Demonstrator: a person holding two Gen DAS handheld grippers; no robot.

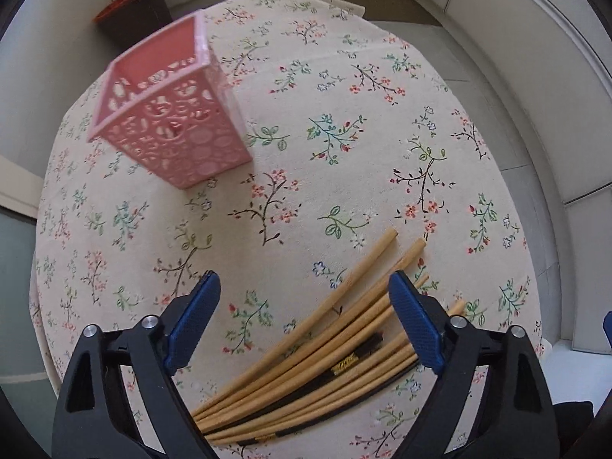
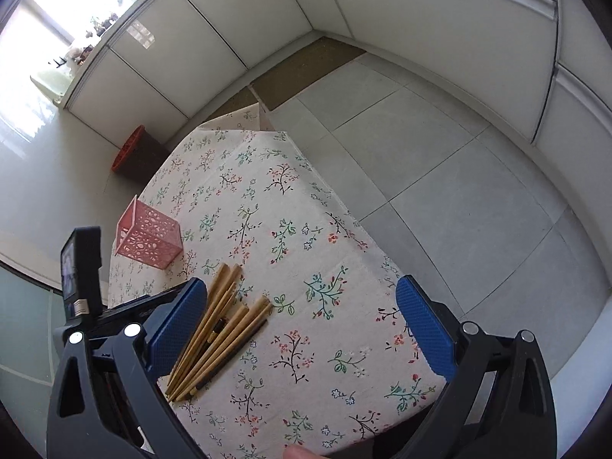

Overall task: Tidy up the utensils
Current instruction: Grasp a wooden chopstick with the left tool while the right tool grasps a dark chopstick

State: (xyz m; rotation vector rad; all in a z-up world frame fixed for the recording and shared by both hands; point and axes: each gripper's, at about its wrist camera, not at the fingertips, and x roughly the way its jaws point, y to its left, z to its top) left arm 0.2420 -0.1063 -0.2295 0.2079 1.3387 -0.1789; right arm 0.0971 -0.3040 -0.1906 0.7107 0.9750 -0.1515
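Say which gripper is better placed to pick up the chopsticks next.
Probably left. The left gripper hangs open right over the chopsticks, which lie between its fingers. The right gripper is open too, but the pile sits beside its inner finger.

No legible text, brand, number or sign in either view.

- Dark chopstick [image 1: 346, 363] within the bundle on the counter: gold ornamental band, pattern only, no readable characters.
- Black device [image 2: 81, 267] at the left of the right wrist view: small white label [image 2: 81, 306] near its lower end, print too small to read; screen on its side too blurred to make out.
- Pink perforated holder [image 1: 168, 114]: cut-out decoration only, no lettering.
- Floral tablecloth [image 1: 344, 114]: printed sprigs, no wording.
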